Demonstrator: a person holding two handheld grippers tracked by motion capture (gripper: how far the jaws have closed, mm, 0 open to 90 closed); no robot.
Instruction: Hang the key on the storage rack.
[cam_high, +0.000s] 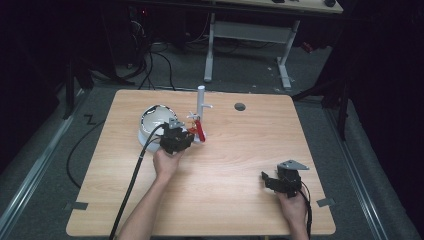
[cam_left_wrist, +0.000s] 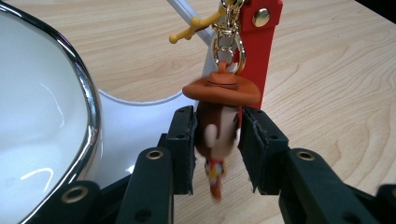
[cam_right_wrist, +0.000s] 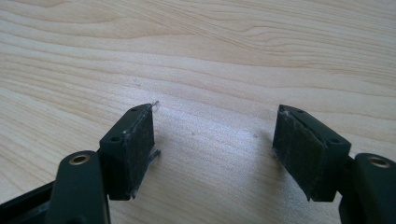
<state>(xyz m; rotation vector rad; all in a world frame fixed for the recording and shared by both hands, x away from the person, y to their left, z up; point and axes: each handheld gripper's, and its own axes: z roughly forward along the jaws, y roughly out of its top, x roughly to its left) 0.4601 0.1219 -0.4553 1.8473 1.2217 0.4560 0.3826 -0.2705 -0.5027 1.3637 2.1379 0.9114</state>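
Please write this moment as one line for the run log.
left gripper: shut on cowboy keychain figure | figure: hangs from white stand, beside white bowl | right gripper: open, over bare table

Pretty dim in the high view, lit from above so just the table (cam_high: 225, 150) glows while the floor and edges sink into black. Soft and low-res overall. Way brighter and sharper in both gripper views, with glare streaks on the bowl (cam_left_wrist: 42, 116) rim. Slightly blurred at the bottom of the keychain figure (cam_left_wrist: 217, 140).
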